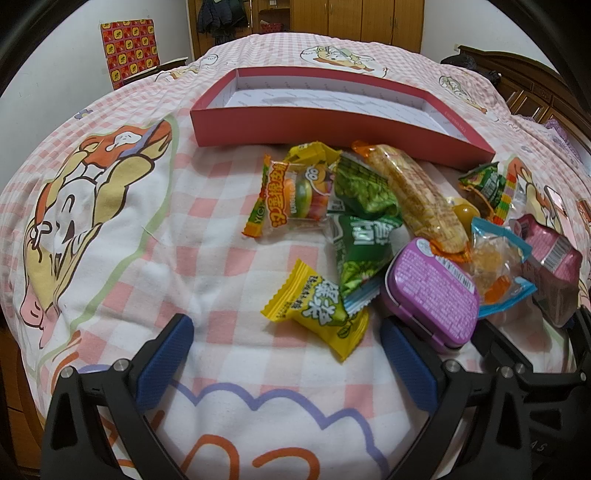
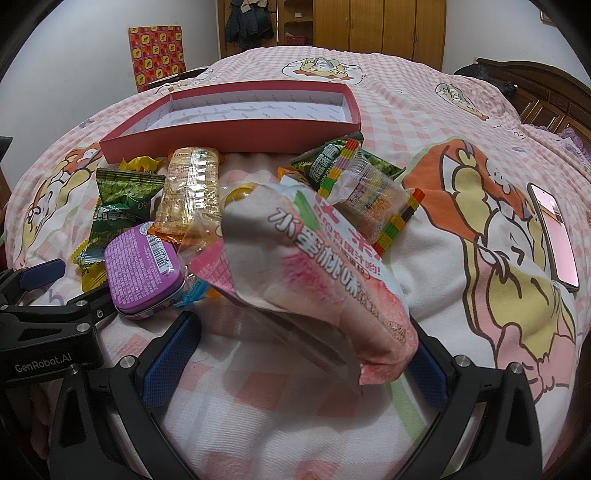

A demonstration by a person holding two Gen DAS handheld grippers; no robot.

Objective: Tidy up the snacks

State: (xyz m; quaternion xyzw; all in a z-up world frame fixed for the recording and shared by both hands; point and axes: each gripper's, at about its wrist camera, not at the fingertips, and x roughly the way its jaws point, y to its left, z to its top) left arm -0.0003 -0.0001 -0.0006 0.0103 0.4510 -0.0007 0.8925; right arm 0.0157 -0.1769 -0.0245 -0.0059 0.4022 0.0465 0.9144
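Observation:
A heap of snack packets lies on the bed in front of an empty red shallow box [image 1: 332, 130] [image 2: 229, 137]. My left gripper [image 1: 286, 365] is open just short of a yellow candy packet [image 1: 317, 314], with nothing between its blue pads. A purple tin [image 1: 432, 291] [image 2: 142, 264] sits by its right finger. My right gripper [image 2: 299, 363] is open wide, and the near end of a pink peach packet [image 2: 317, 280] [image 1: 550, 266] reaches in between its fingers. Green packets [image 1: 364, 206], a long rice cracker pack [image 1: 417, 195] [image 2: 190, 190] and a burger gummy pack [image 1: 295, 192] lie further ahead.
A phone [image 2: 554, 236] lies on the checked pink bedspread [image 1: 229, 243] at the right. The left gripper [image 2: 37, 295] shows at the left edge of the right wrist view. A wooden headboard [image 2: 535, 92] and wardrobes [image 2: 380, 26] stand behind the bed.

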